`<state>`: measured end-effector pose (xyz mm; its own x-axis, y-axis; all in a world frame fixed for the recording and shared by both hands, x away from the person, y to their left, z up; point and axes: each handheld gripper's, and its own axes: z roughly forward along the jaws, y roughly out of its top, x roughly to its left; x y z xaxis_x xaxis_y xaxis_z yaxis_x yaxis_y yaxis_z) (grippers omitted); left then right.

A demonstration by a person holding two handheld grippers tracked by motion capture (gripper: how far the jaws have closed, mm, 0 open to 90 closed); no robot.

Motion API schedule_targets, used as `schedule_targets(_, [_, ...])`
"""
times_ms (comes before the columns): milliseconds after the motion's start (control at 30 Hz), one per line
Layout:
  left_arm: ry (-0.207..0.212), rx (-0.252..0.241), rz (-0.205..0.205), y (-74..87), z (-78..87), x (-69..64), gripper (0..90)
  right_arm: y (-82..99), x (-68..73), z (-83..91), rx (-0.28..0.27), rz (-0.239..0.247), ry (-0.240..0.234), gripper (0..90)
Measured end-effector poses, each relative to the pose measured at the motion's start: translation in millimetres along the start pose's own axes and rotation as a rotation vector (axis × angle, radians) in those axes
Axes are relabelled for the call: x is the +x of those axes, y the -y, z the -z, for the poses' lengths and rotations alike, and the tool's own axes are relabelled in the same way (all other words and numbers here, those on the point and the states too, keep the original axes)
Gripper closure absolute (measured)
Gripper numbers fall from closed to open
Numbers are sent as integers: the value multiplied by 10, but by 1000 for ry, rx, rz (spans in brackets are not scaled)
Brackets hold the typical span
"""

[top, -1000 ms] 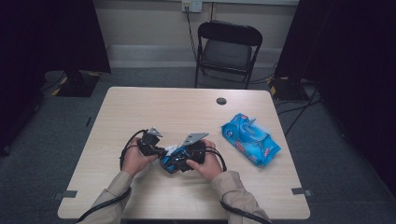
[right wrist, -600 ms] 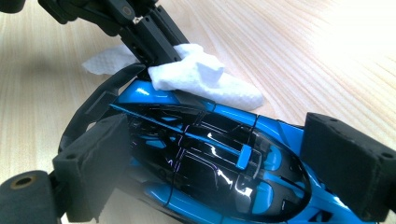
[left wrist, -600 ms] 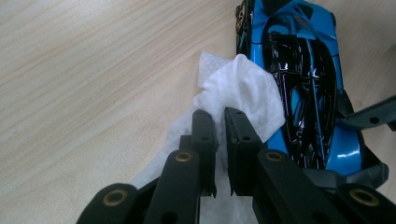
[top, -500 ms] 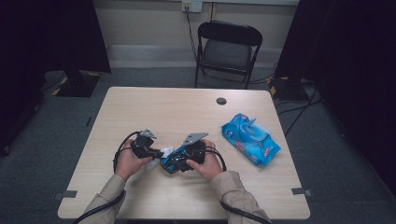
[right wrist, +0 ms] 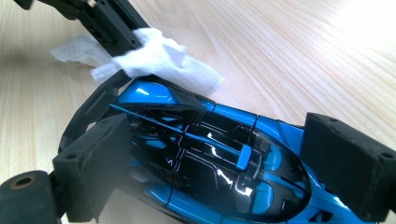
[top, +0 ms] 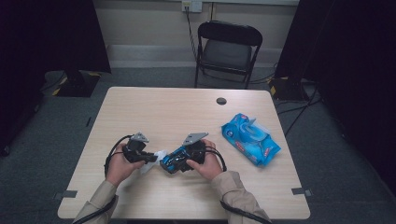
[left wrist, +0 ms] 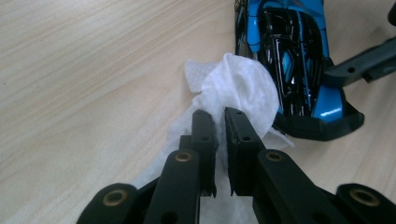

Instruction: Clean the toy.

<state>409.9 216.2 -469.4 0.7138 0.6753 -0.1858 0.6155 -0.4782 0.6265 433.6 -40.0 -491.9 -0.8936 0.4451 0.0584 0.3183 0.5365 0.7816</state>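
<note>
Left gripper (left wrist: 215, 114) pinches a white wipe (left wrist: 238, 86) against a blue toy car (right wrist: 210, 163), clamped by the right gripper (right wrist: 224, 158) on the table (top: 187, 112).

The wipe (left wrist: 236, 84) pinched between the black left jaws was plain white. Between the black right jaws, the toy car (right wrist: 210, 163) was glossy blue with black panels.

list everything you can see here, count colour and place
toy car: 1, blue and black, near table edge, gripped across its body
wipe: 1, white, against one end of the car
wipes pack: 1, blue, table's right side
table: 1, light wood
round cap: 1, dark, far table edge
folding chair: 1, black, behind table
left tool: 1, black, pinching the wipe
right tool: 1, black, clamped on the car
hands: 2, beige sleeves
</note>
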Motion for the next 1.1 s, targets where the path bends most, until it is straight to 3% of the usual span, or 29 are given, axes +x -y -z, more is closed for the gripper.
schedule_targets(433, [-15,-34,6,-2,120,-31,828,18,30,10,-12,11,14,81])
schedule_targets(567, [-23,-43,-8,-25,164,-58,827,-10,33,53,9,0,21,148])
schedule_targets(800, [-1,-69,-25,-128,264,-123,825,11,-50,252,-8,-27,11,144])
schedule_targets(1100, [18,-98,-89,-410,342,-340,824,181,-167,634,-2,-28,42,153])
